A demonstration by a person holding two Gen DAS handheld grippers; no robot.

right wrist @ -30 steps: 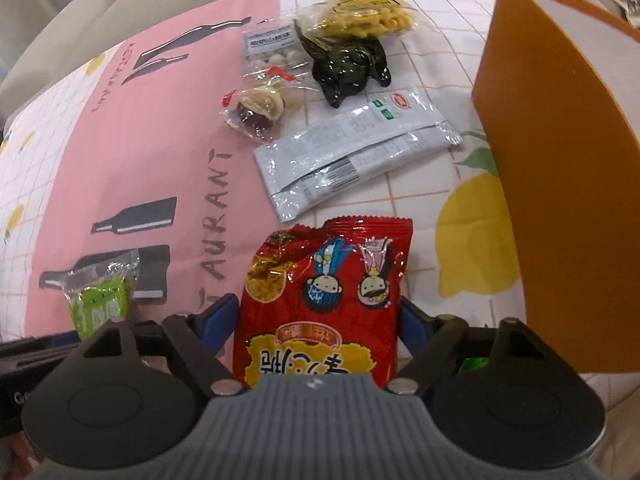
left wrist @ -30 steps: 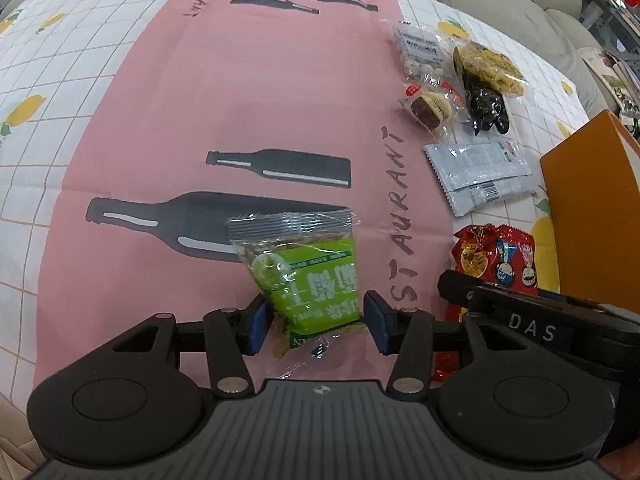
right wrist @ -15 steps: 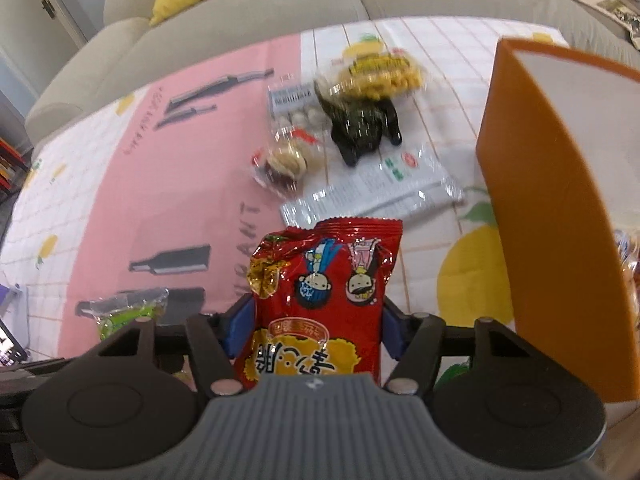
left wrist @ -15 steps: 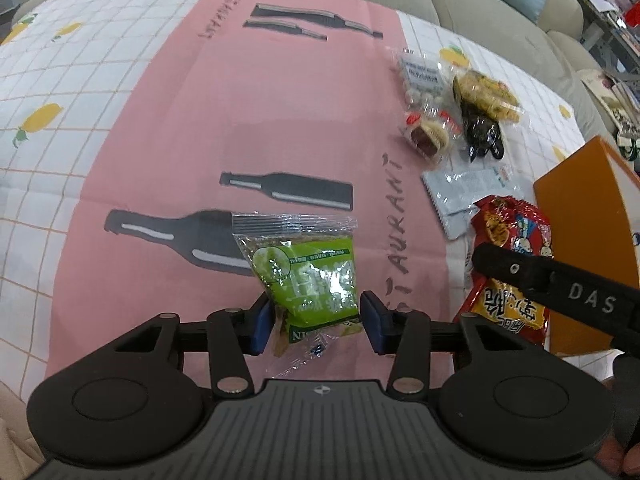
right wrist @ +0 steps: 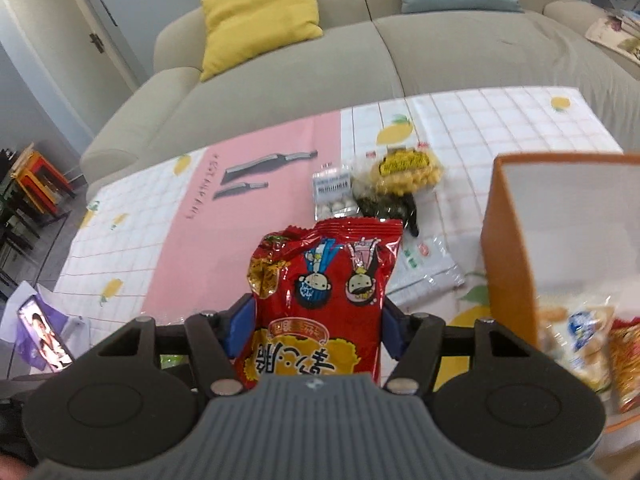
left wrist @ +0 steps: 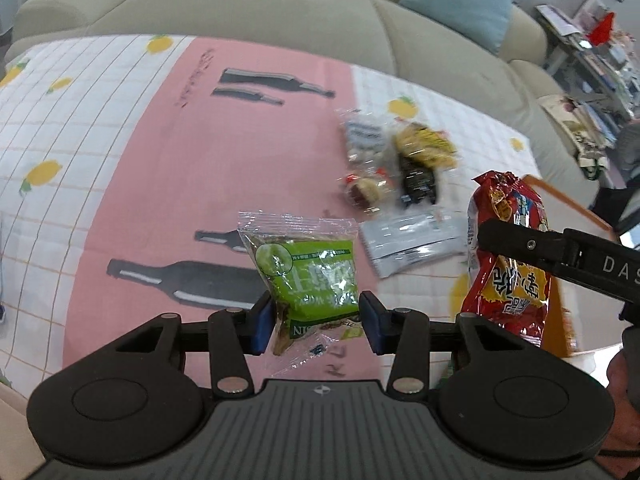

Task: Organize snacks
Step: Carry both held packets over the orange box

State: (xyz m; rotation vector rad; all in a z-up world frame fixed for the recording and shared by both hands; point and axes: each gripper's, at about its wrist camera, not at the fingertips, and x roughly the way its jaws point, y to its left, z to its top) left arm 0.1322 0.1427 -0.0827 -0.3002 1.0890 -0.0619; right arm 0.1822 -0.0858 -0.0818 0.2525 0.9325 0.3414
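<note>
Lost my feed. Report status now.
Left gripper closing on green packet. Right gripper holds red bag. Orange box open, path clear.

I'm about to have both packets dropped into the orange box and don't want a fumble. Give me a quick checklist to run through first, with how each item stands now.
1. Left claw grips the green packet: ok, jaws closing on its lower part, packet off the cloth.
2. Right claw grips the red packet: ok, pads press both sides.
3. Orange box open on top: ok.
4. Room left in the box: cannot tell; some packets already lie inside, depth hidden.
5. Path to the box free: ok for the right claw; for the left, the right claw stands between.
6. Other snacks stay clear: ok, lying on the tablecloth beyond.
</note>
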